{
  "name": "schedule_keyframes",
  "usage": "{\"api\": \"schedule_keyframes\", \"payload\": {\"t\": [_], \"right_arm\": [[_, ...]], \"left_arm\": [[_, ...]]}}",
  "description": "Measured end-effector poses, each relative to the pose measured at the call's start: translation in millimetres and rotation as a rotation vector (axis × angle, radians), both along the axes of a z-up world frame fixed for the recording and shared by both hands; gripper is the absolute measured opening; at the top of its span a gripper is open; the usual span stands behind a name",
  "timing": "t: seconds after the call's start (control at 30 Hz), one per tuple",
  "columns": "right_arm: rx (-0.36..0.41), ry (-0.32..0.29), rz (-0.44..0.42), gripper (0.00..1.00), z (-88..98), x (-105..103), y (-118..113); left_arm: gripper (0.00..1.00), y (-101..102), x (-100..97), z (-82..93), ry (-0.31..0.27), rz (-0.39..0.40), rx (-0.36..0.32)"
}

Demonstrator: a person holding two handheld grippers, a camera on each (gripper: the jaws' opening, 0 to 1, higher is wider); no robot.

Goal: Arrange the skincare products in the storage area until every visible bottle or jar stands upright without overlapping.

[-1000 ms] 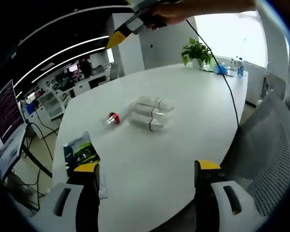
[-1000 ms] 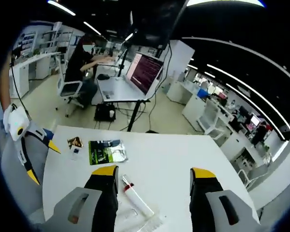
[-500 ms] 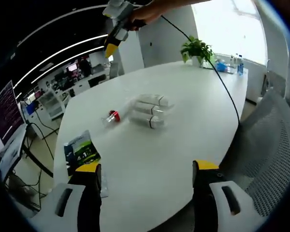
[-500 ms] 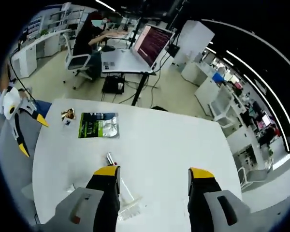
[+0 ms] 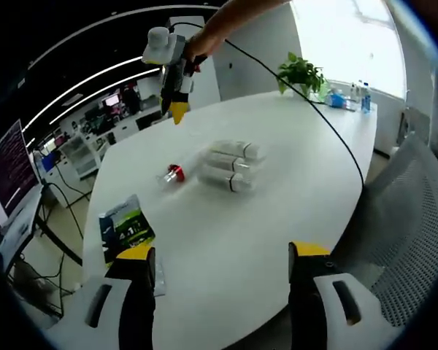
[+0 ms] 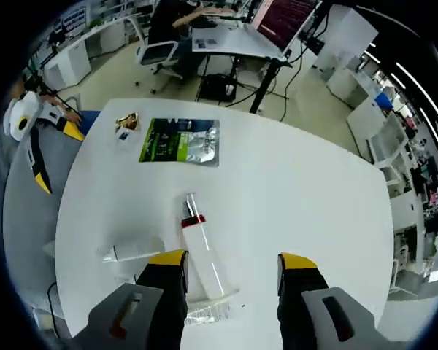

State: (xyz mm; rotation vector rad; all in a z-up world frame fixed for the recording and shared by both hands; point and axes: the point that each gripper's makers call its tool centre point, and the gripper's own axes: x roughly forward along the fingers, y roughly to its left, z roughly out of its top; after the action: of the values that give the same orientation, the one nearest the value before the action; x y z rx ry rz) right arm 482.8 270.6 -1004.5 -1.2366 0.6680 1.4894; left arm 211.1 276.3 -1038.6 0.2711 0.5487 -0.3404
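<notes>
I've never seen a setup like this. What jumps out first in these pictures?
A big white table with a cluster of clear bottles lying on their sides near its middle, one tube with a red band beside them. A green and silver packet lies near the table's edge. The right gripper hangs above the table, its yellow-tipped jaws pointing down.

A cluster of clear skincare tubes [image 5: 230,166] lies flat on the white table [image 5: 292,138], side by side and touching, none upright; each looks translucent with a pale cap; a separate clear bottle with a red collar [image 6: 199,250] lies on its side just beside them, its thin nozzle pointing away; another pale tube [image 6: 135,251] lies flat near it.
</notes>
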Motion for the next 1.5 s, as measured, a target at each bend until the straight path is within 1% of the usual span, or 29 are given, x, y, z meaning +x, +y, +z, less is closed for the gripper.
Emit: {"api": "schedule_keyframes", "payload": {"t": [0.03, 0.07, 0.1, 0.23, 0.27, 0.3, 0.33, 0.37, 0.43, 0.47, 0.53, 0.57, 0.63, 0.7, 0.73, 0.87, 0.97, 1.1, 1.13, 1.17, 1.2, 1.23, 1.33, 1.4, 1.5], "right_arm": [[-0.029, 0.016, 0.004, 0.43, -9.0, -4, -3], [-0.04, 0.027, 0.002, 0.42, -17.0, -7, -2], [-0.053, 0.03, 0.002, 0.42, -22.2, -8, -3], [-0.096, 0.04, 0.049, 0.41, -42.4, -14, -3], [-0.1, 0.042, 0.053, 0.41, -45.8, -15, -3], [-0.104, 0.046, 0.054, 0.4, -49.0, -15, -2], [-0.113, 0.063, 0.058, 0.4, -55.8, -16, -2], [-0.115, 0.064, 0.058, 0.4, -57.5, -16, -2], [-0.137, 0.063, 0.066, 0.38, -67.4, -14, -3], [-0.165, 0.06, 0.078, 0.38, -73.0, -13, -7], [-0.179, 0.064, 0.089, 0.38, -78.1, -14, -9], [-0.193, 0.064, 0.092, 0.38, -83.6, -14, -10], [-0.207, 0.056, 0.101, 0.37, -89.2, -13, -11], [-0.218, 0.063, 0.106, 0.36, -94.0, -14, -11], [-0.219, 0.064, 0.107, 0.35, -95.6, -14, -11], [-0.227, 0.072, 0.118, 0.31, -100.5, -14, -8], [-0.235, 0.077, 0.125, 0.29, -103.7, -15, -6], [-0.257, 0.075, 0.147, 0.29, -110.0, -15, -7], [-0.273, 0.079, 0.149, 0.28, -112.3, -16, -10], [-0.272, 0.075, 0.161, 0.28, -111.6, -14, -8], [-0.276, 0.09, 0.135, 0.28, -112.5, -15, -9], [-0.274, 0.095, 0.135, 0.28, -111.9, -16, -9], [-0.276, 0.098, 0.148, 0.27, -112.2, -17, -10], [-0.282, 0.092, 0.15, 0.27, -112.8, -18, -11], [-0.29, 0.08, 0.17, 0.25, -112.5, -19, -11]], "left_arm": [[0.72, 0, -0.3, -0.5, 0.003, 0.0, 0.0], [0.72, 0, -0.3, -1.4, 0.006, -0.001, 0.002], [0.74, 0, -0.3, -1.9, 0.007, -0.001, 0.0], [0.78, 1, 0.7, -2.8, 0.014, 0.015, -0.029], [0.8, 0, 1.0, -2.2, 0.014, 0.02, -0.041], [0.81, 0, 1.3, -0.8, 0.013, 0.034, -0.066], [0.83, 1, 2.4, 1.0, 0.01, 0.046, -0.083], [0.85, 1, 2.8, 2.5, 0.008, 0.055, -0.101], [0.86, -3, 4.1, 7.6, -0.004, 0.062, -0.163], [0.88, -3, 4.1, 8.4, -0.007, 0.062, -0.168], [0.9, -3, 3.8, 9.2, -0.007, 0.063, -0.177], [0.9, -4, 3.9, 10.0, -0.009, 0.065, -0.192], [0.91, -5, 4.3, 10.8, -0.011, 0.066, -0.206], [0.92, -6, 4.1, 11.3, -0.008, 0.067, -0.222], [0.93, -8, 5.0, 13.9, -0.015, 0.067, -0.249], [0.93, -8, 5.9, 15.5, -0.025, 0.072, -0.261], [0.93, -8, 5.2, 12.8, -0.015, 0.073, -0.256], [0.9, -8, 3.7, 9.5, 0.002, 0.072, -0.246], [0.87, -8, 3.0, 8.3, 0.01, 0.072, -0.245], [0.85, -8, 2.0, 6.7, 0.02, 0.071, -0.243], [0.83, -9, 1.1, 5.8, 0.029, 0.071, -0.247], [0.82, -9, 0.8, 5.8, 0.032, 0.071, -0.251], [0.81, -9, 0.8, 6.0, 0.03, 0.071, -0.249], [0.8, -9, -0.1, 4.5, 0.038, 0.07, -0.248], [0.75, -9, -2.5, 1.0, 0.063, 0.07, -0.247]]}}
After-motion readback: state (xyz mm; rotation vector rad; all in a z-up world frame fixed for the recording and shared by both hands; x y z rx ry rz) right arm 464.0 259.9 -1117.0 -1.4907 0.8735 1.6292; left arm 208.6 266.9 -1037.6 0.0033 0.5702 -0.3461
